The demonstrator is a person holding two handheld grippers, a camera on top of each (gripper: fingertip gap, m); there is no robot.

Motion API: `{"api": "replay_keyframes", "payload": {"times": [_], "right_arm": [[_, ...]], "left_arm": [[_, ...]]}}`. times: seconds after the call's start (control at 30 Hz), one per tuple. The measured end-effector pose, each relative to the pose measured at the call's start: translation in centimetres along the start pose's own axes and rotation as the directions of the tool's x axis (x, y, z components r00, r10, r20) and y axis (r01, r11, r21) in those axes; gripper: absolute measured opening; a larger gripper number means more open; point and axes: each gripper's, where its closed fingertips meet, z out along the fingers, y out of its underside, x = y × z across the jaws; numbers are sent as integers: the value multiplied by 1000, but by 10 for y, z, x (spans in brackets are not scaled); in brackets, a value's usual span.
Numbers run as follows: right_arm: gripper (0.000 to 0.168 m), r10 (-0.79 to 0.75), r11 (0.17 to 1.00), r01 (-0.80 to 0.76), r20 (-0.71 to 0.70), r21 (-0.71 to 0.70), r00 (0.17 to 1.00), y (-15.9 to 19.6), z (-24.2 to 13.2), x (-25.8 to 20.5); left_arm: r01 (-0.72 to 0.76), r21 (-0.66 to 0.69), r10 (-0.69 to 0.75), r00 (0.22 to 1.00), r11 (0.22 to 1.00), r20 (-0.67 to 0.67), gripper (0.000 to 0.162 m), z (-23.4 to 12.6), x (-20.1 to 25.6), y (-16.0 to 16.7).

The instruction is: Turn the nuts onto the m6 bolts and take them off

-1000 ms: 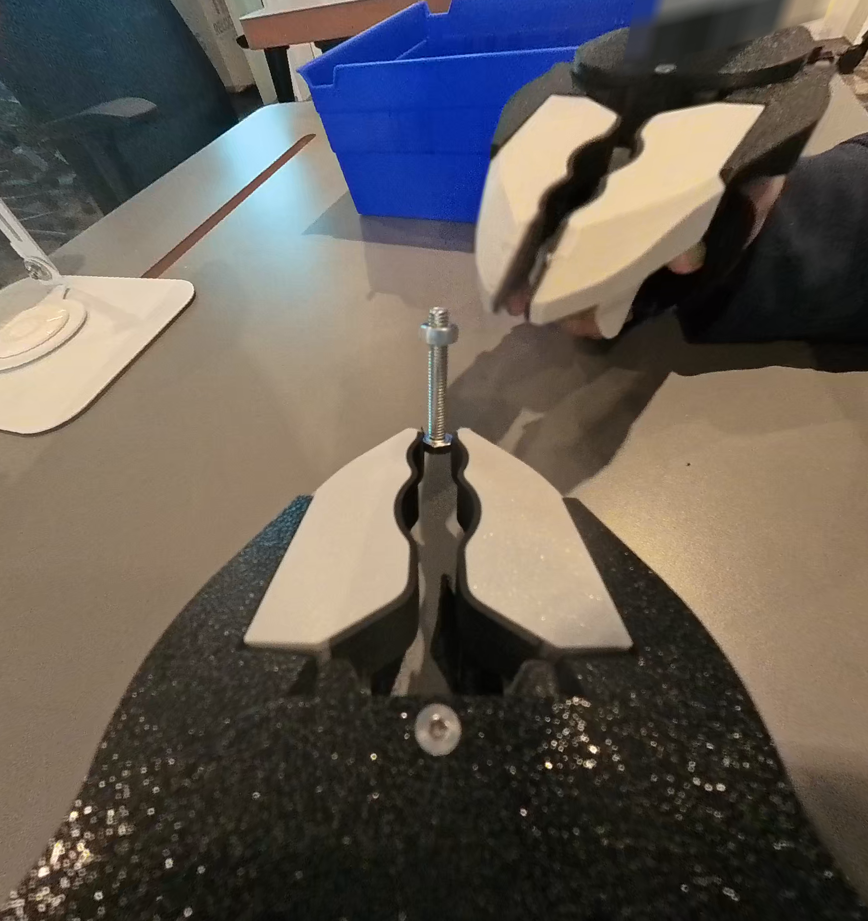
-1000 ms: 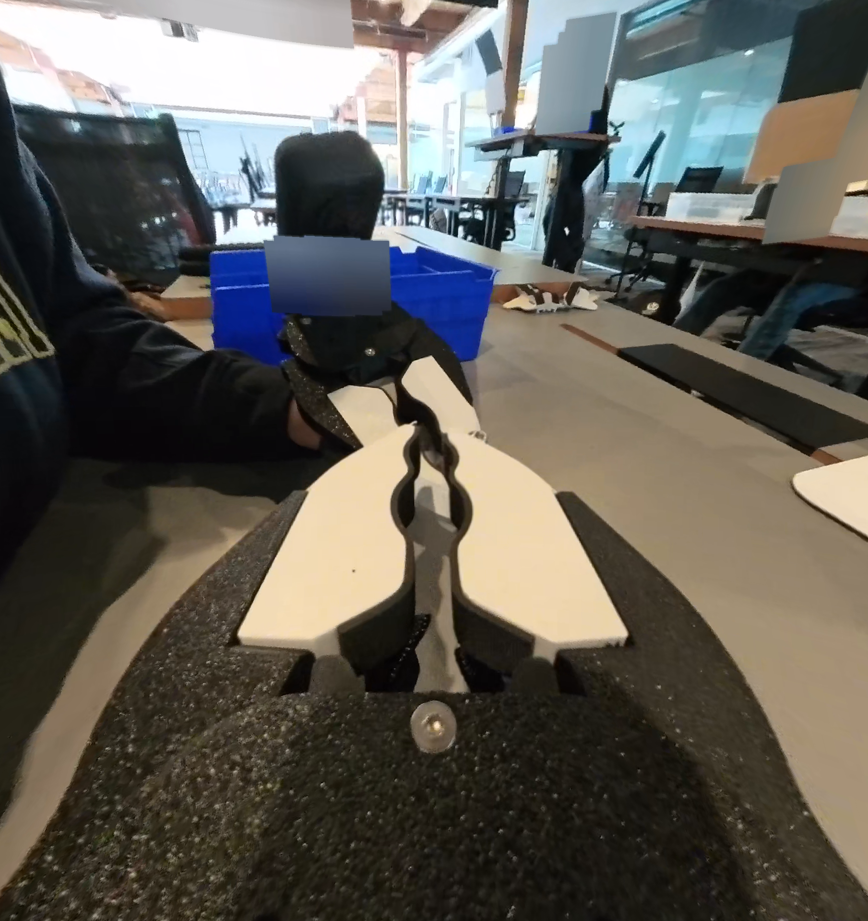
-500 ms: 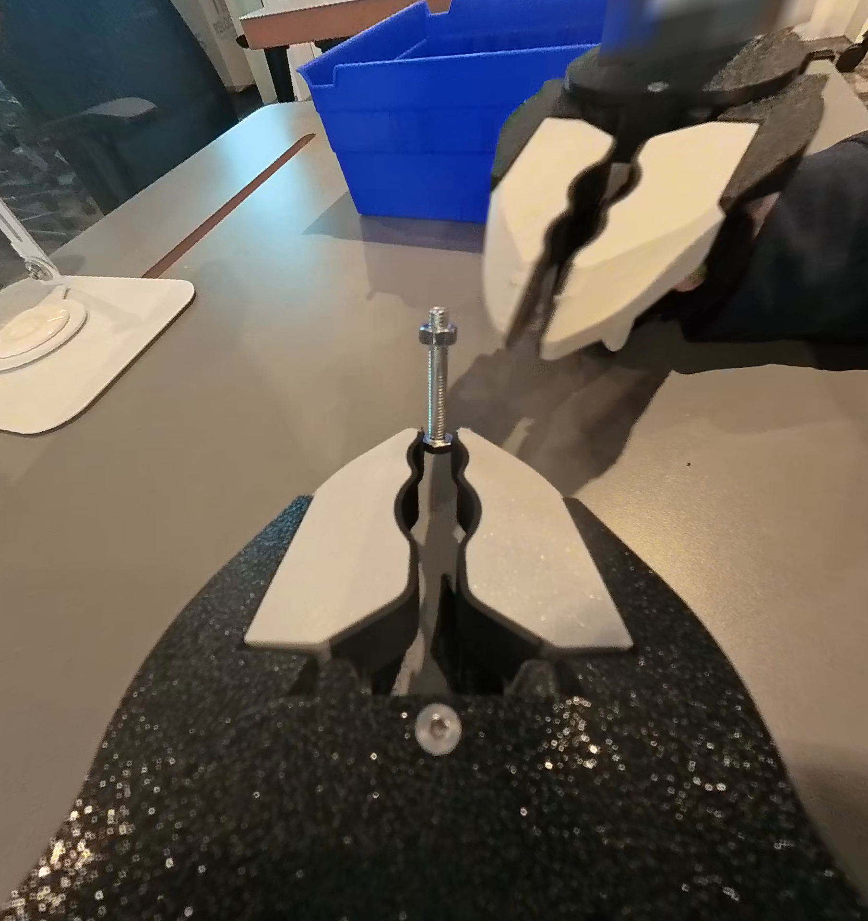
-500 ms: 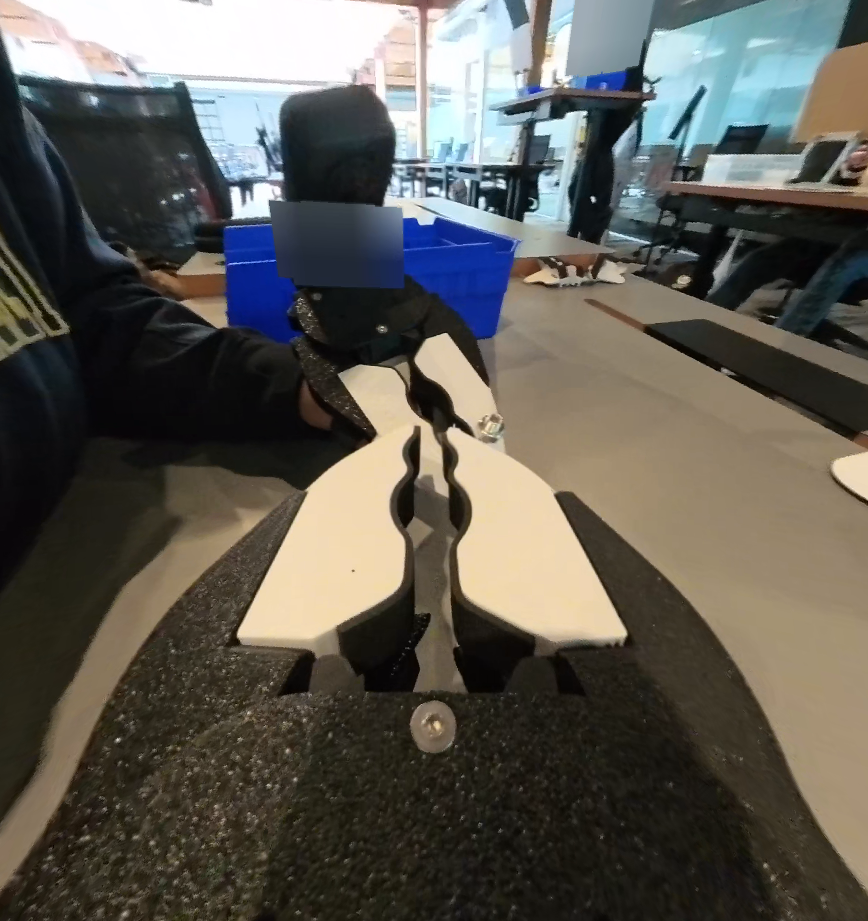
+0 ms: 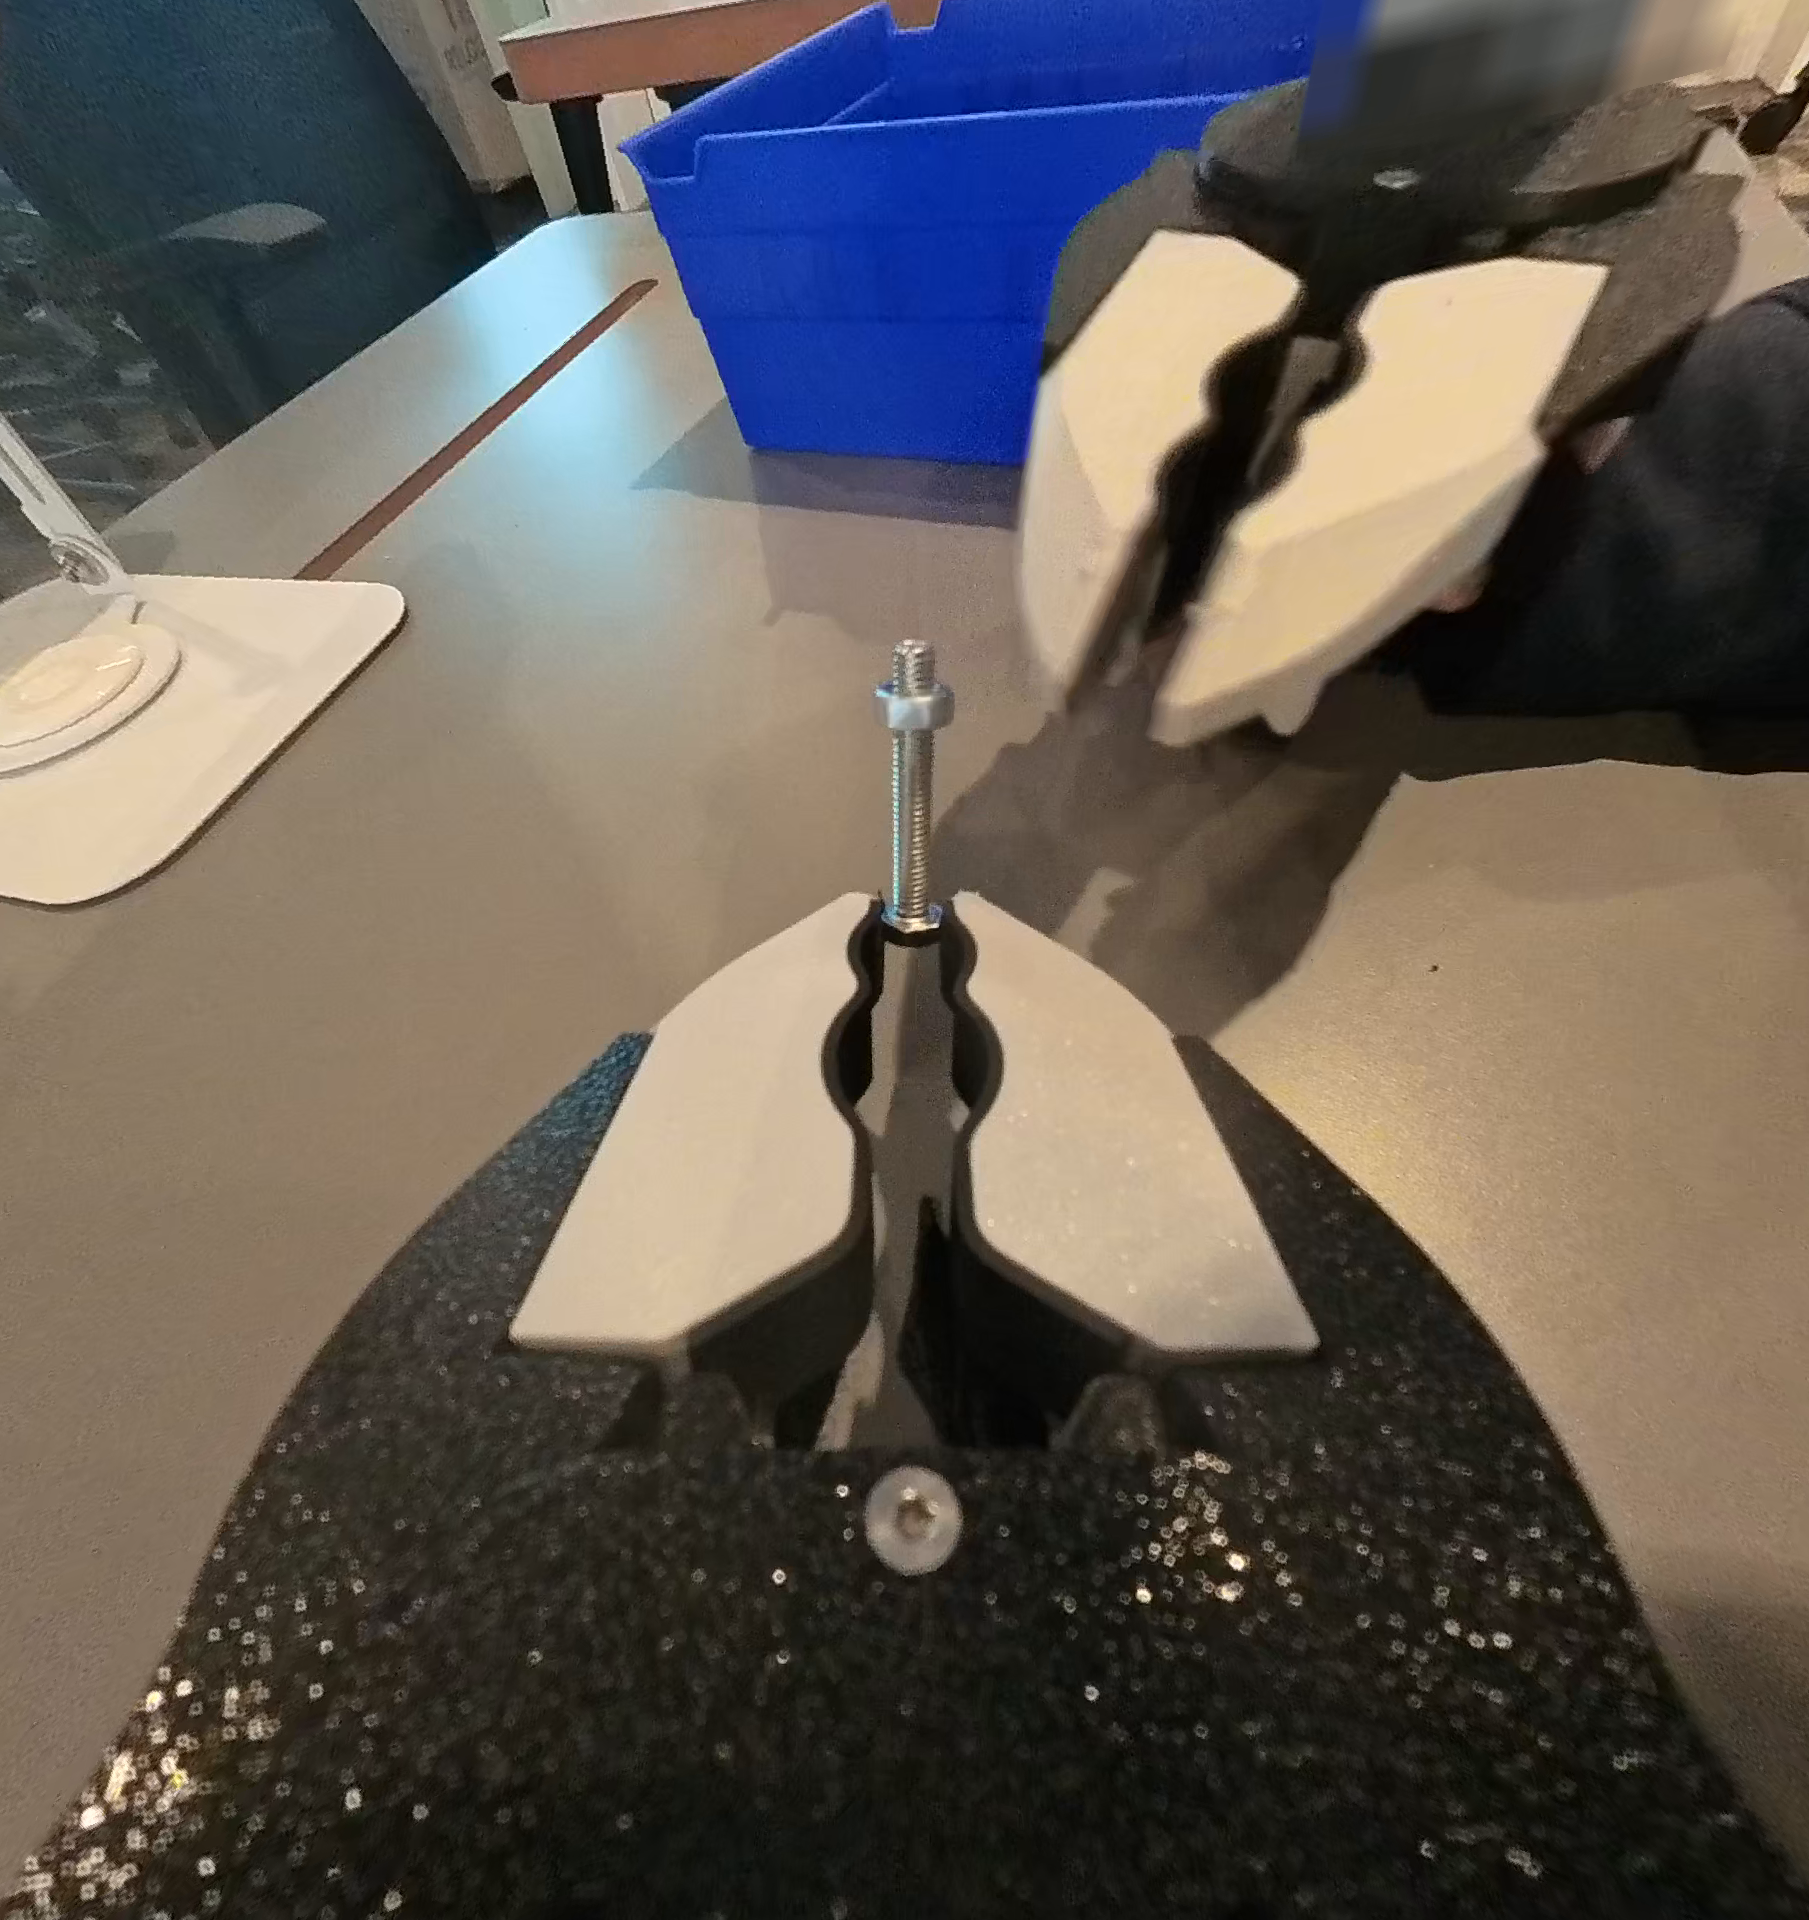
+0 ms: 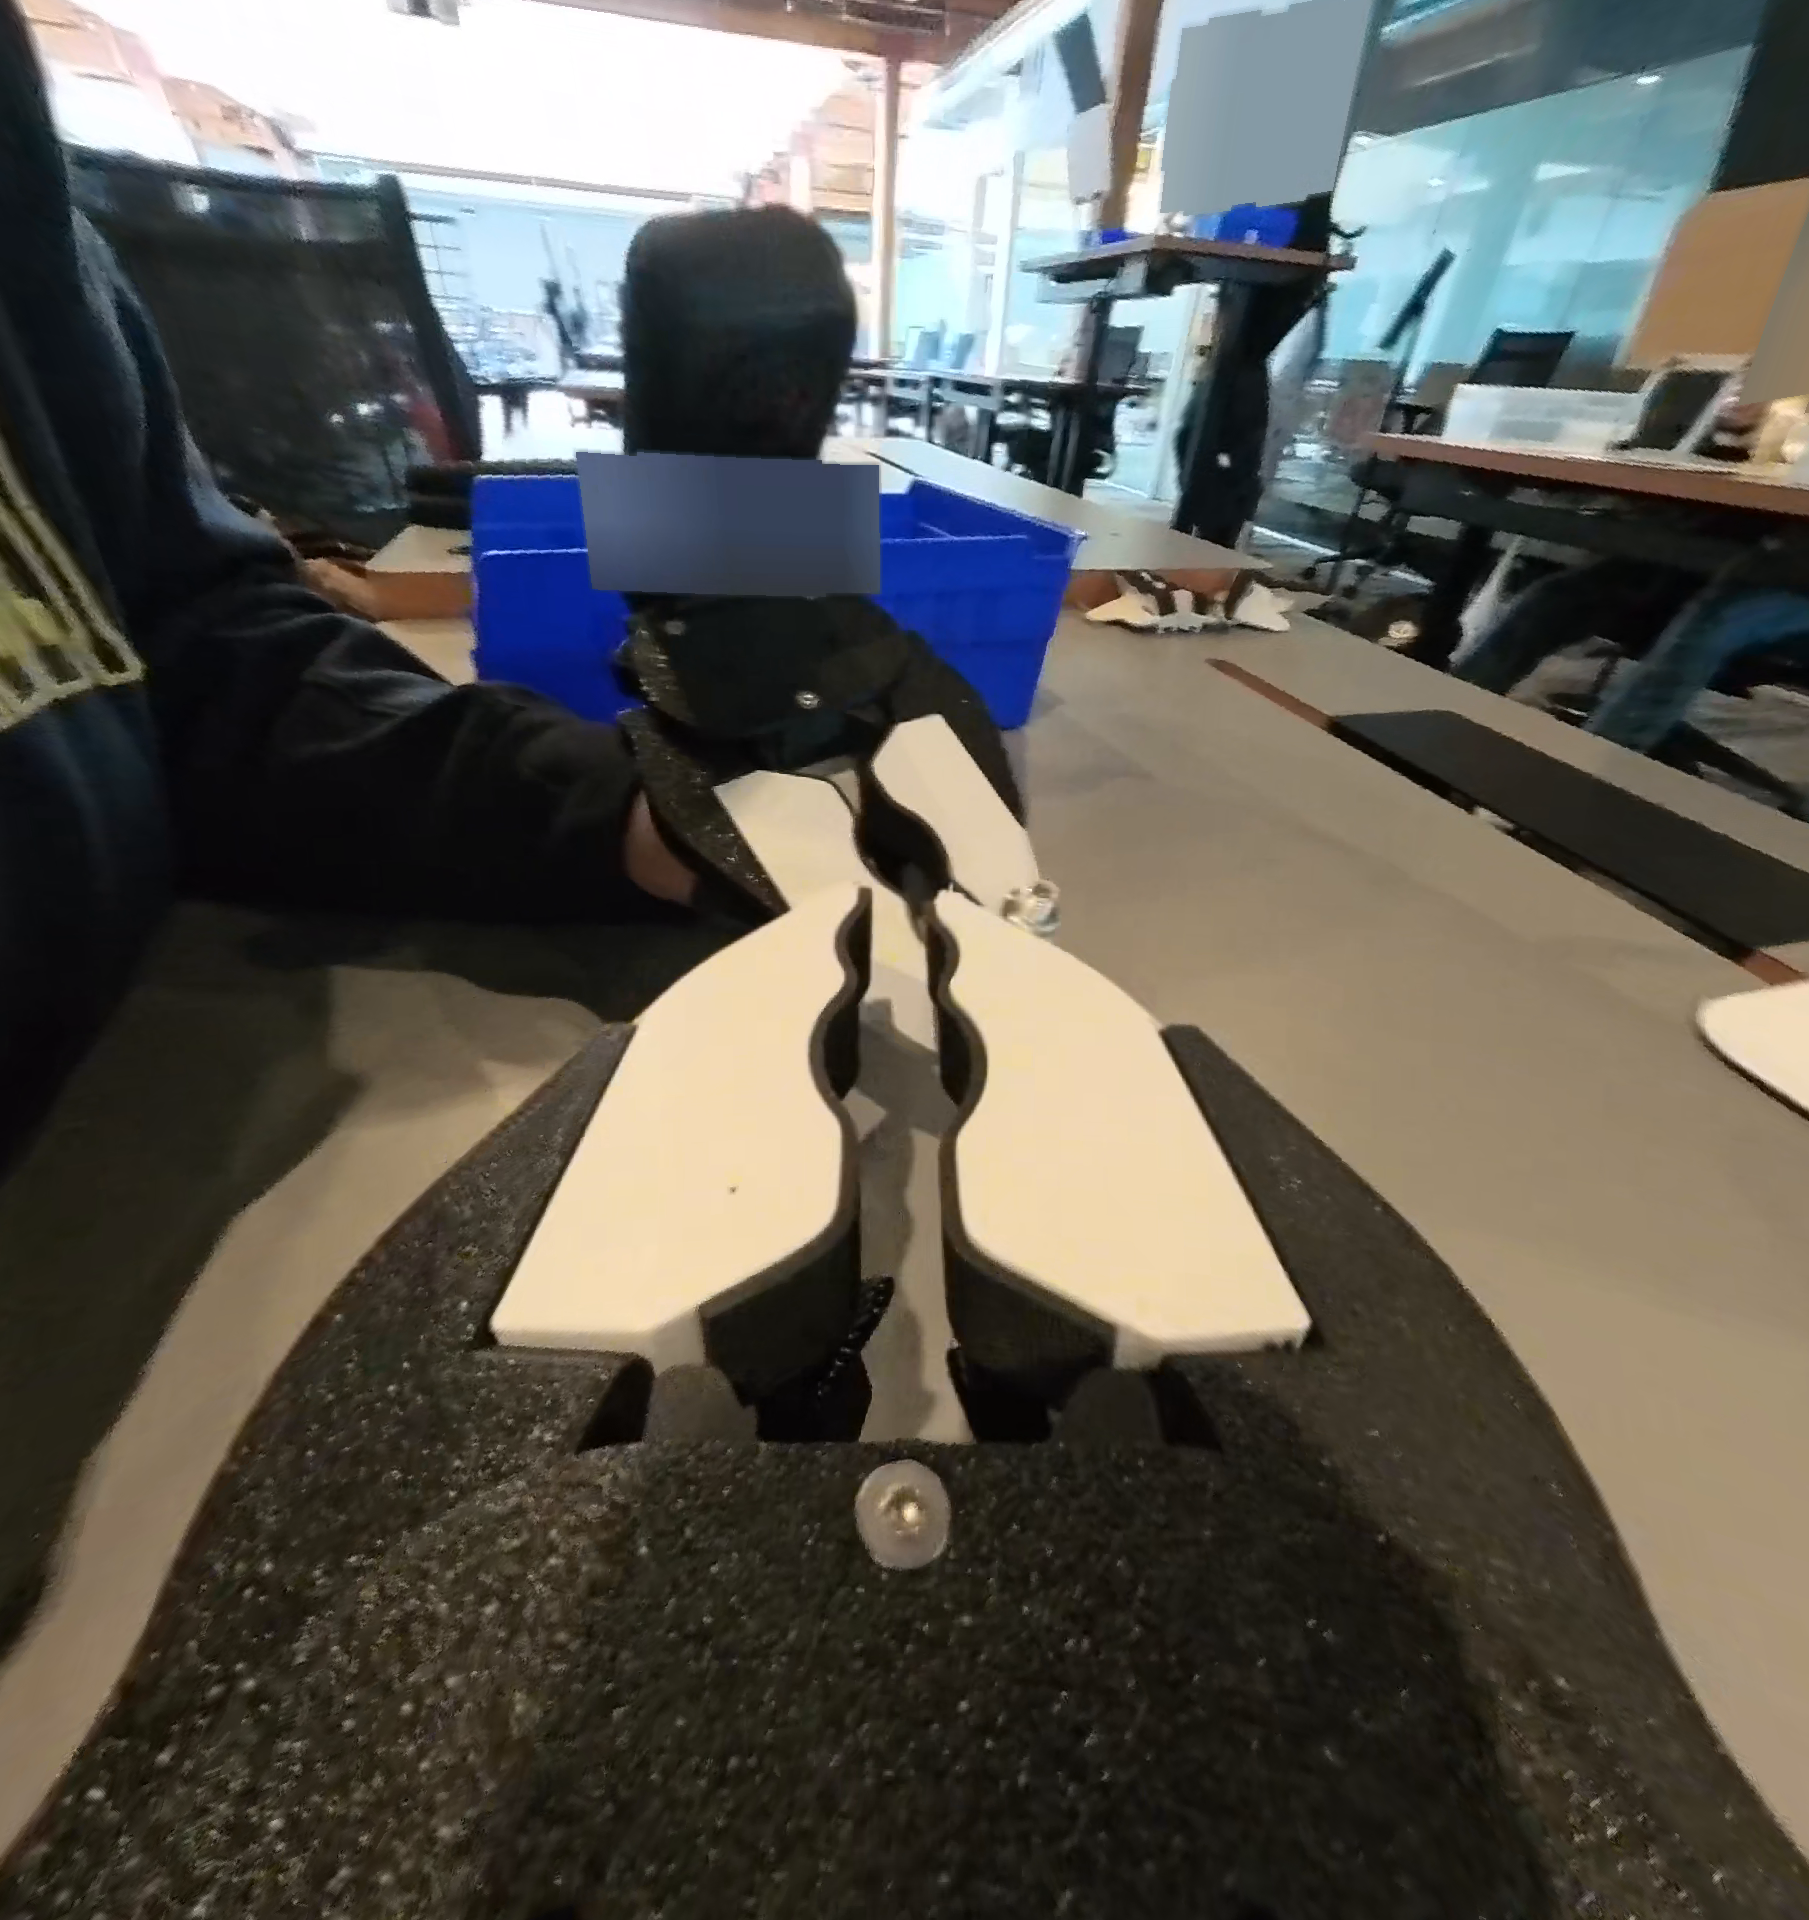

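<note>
Since a moment ago my right gripper [image 5: 1139,675] has dropped beside the nut [image 5: 908,711], fingers slightly parted, empty. Left gripper [image 5: 910,920] clamps the bolt [image 5: 909,821] by its head — only its own view shows that.

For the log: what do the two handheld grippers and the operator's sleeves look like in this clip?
Both match. The left gripper and right gripper each have two pale grey-white fingers with wavy black inner edges, set in a speckled black body with one silver screw near the camera. A black block tops the left one in the right wrist view. No cables show. The sleeves are dark navy.
</note>
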Motion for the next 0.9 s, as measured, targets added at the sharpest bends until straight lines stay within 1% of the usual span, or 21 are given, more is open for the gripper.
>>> {"api": "replay_keyframes", "payload": {"times": [0.07, 0.2, 0.33, 0.47, 0.57, 0.6, 0.63, 0.67, 0.73, 0.9], "right_arm": [[13, -2, 1000, 2, -61, 1, 998, 1, -2, 10], [22, -3, 1000, 3, -124, 3, 992, 2, -3, 20], [22, -34, 999, 33, -158, -12, 987, 3, -1, 22], [29, -41, 999, 37, -181, -23, 983, 5, 1, 24], [26, -29, 999, 25, -110, -41, 994, 8, 5, 13], [22, -23, 999, 19, -75, -46, 997, 9, 5, 8], [13, -17, 999, 16, -21, -47, 1000, 9, 4, 1], [11, -3, 999, 3, 12, -41, 1000, 8, 4, -3], [11, 5, 1000, -5, 15, -31, 1000, 7, 3, -3], [9, 14, 1000, -15, -51, -20, 999, 6, -1, 9]], "left_arm": [[0, 0, 0, 1000, 1000, 0, 10, 0, 0, 0], [0, 0, 0, 1000, 1000, -1, 10, 0, 0, 0], [0, -1, 0, 1000, 1000, -1, 10, 0, 0, 0], [-1, -2, 1, 1000, 1000, -2, 10, 0, 0, 0], [-1, -2, 1, 1000, 1000, -1, 10, 0, 0, 0], [-1, -1, 1, 1000, 1000, -1, 10, 0, 0, 0], [1, 0, -1, 1000, 1000, -2, 10, 0, 0, 0], [1, -1, -1, 1000, 1000, -2, 10, 0, 0, 0], [-1, -1, 1, 1000, 1000, -2, 10, 0, 0, 0], [0, -1, 0, 1000, 1000, -2, 10, 0, 0, 0]]}}
